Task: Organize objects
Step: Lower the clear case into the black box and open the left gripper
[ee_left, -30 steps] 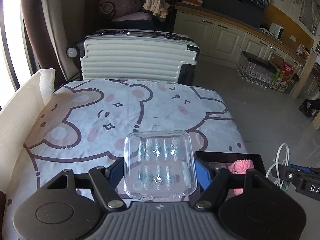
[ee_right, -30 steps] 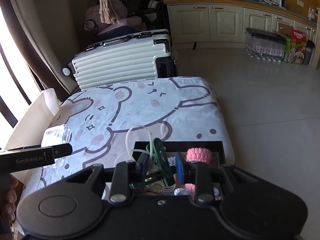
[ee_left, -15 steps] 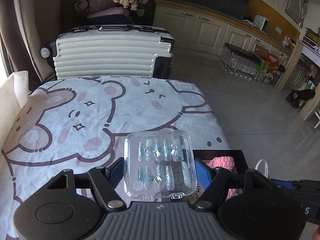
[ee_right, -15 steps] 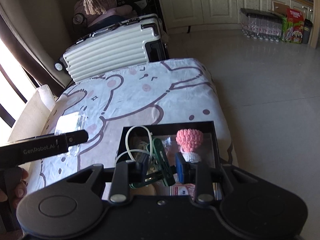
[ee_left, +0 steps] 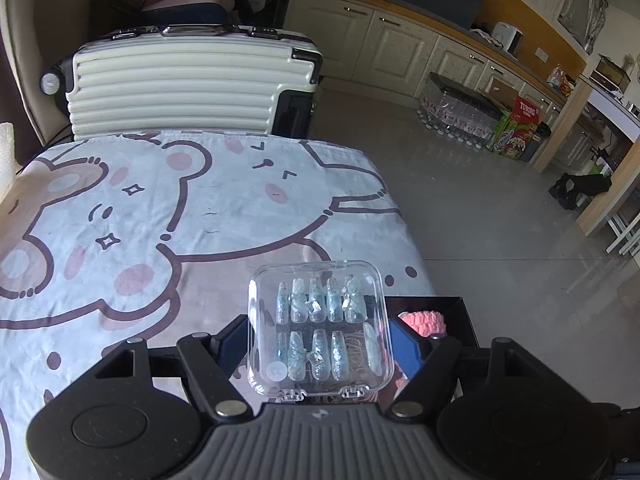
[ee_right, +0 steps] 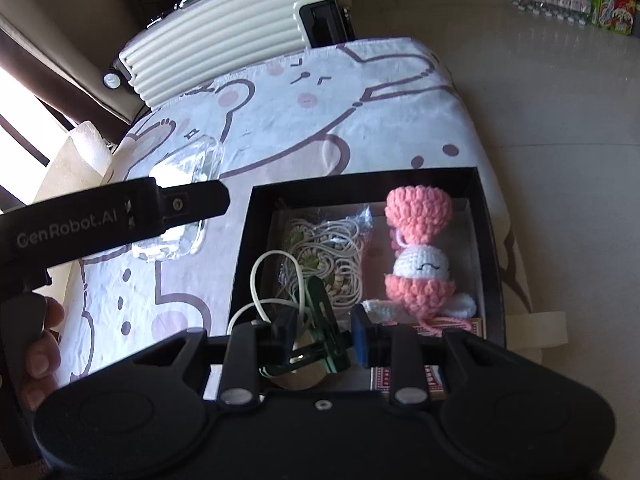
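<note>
Gripping a dark green plastic clip (ee_right: 326, 338) with a looped white cord (ee_right: 260, 280) trailing from it, the right gripper (ee_right: 322, 340) has its jaws clenched on the clip just above the near end of the open black rectangular box (ee_right: 478, 184). In my judgement the cord is the main hazard: it hangs loose over the bagged bundle of beige string (ee_right: 332, 256) and could catch on the box's near wall or drag that bag as the clip goes in. Little bare floor is left inside the box; the pink and white crocheted doll (ee_right: 420, 268) fills the right side, a red patterned card box (ee_right: 404, 380) lies at the near edge, and the string bag takes the middle.

The left gripper (ee_left: 316, 344) grasps a clear square plastic case of blue press-on nails (ee_left: 316, 324) by its two sides, held over the box's left rim. Smooth plastic held only at its edges may slip or tilt, and its latched front edge faces the camera, so I cannot tell how firm the hold is. Both tools are crowded toward the same box, and they could knock together if both move in at once.

Beyond the box the counter, covered with a white cartoon-bear cloth (ee_left: 200, 208), lies open and wide to the left and ahead. Its right edge (ee_right: 460, 92) drops straight to the grey tiled floor (ee_left: 480, 200), close to the box's right wall. At the far end a cream ribbed hard-shell suitcase (ee_left: 188, 84) stands against the counter.
</note>
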Available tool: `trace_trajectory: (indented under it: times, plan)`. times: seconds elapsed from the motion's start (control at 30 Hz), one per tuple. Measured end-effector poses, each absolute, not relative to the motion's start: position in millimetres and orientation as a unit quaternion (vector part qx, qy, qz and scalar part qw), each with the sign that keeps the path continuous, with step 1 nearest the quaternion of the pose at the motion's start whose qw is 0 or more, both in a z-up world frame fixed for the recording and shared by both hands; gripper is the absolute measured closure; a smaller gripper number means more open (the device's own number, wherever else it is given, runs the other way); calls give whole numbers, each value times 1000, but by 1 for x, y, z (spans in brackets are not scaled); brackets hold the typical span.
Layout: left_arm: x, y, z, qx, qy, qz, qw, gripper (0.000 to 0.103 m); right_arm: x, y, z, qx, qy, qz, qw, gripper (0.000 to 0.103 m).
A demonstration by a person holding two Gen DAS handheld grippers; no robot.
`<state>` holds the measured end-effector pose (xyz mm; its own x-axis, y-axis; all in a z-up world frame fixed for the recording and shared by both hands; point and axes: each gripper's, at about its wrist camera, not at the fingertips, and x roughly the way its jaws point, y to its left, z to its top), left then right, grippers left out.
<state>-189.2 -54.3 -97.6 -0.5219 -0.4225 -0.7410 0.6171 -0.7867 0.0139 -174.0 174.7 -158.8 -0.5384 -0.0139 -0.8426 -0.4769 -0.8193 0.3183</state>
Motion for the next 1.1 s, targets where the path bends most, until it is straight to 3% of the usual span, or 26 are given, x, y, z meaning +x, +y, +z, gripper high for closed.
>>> trace_trajectory:
  times: [0.1, 0.33, 0.93, 0.97, 1.03, 1.1]
  plan:
    - [-193, -56, -102, 388, 127, -862, 300, 29, -178, 175, -167, -475, 266, 827, 139, 72]
    - [-203, -60, -114, 397, 135, -858, 297, 29, -172, 182, -176, -484, 285, 814, 146, 54]
    - [-237, -51, -150, 419, 158, -849, 279, 28, -143, 207, -172, -480, 289, 812, 166, 56]
    - [-238, -50, -153, 417, 161, -849, 281, 26, -142, 208, -172, -478, 291, 812, 167, 56]
    - [-239, -50, -156, 418, 163, -846, 288, 5, -141, 210, -172, -478, 293, 811, 168, 56]
    - [-239, -50, -156, 417, 159, -845, 295, 5, -140, 212, -173, -478, 292, 811, 171, 56]
